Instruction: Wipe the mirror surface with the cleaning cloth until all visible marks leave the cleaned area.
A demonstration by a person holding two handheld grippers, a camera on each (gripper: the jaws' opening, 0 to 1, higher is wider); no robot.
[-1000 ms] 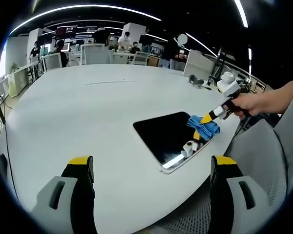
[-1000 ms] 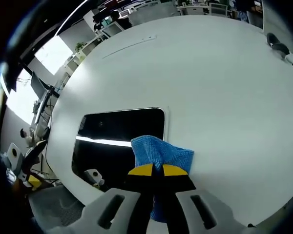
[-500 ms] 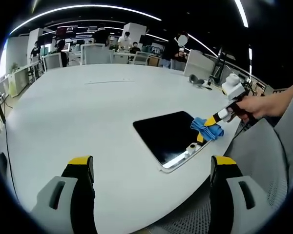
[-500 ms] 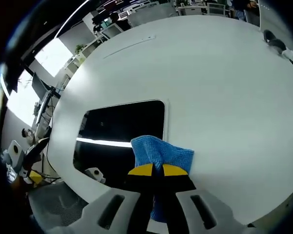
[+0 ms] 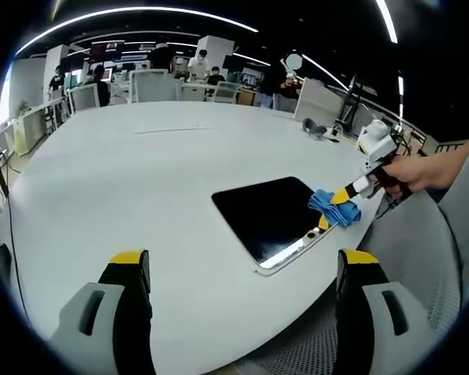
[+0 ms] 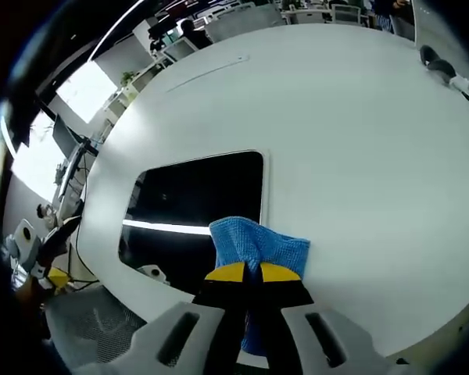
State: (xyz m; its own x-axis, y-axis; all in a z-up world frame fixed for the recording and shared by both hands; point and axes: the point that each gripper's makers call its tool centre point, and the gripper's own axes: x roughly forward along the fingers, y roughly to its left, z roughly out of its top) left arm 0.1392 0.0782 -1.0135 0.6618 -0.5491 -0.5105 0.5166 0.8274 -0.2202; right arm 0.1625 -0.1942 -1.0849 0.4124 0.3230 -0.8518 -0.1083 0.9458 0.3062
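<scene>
Blue cleaning cloth (image 6: 258, 246) in right gripper (image 6: 248, 273) over mirror (image 6: 199, 201) edge.

Evenly lit by overhead strip lights, curved into arcs by fisheye bending. White table (image 5: 141, 180) bright, near glare beyond the left gripper (image 5: 242, 293). Dark mirror (image 6: 195, 207) ahead of the right gripper (image 6: 246, 273) reflecting one light streak. Window glare blown out at far left. Focus sharp centrally, softer towards edges.

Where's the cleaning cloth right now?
The blue cleaning cloth is pinched in the right hand-held gripper, at the mirror's edge nearest the person's hand; in the left gripper view it sits on the mirror's right side.
</scene>
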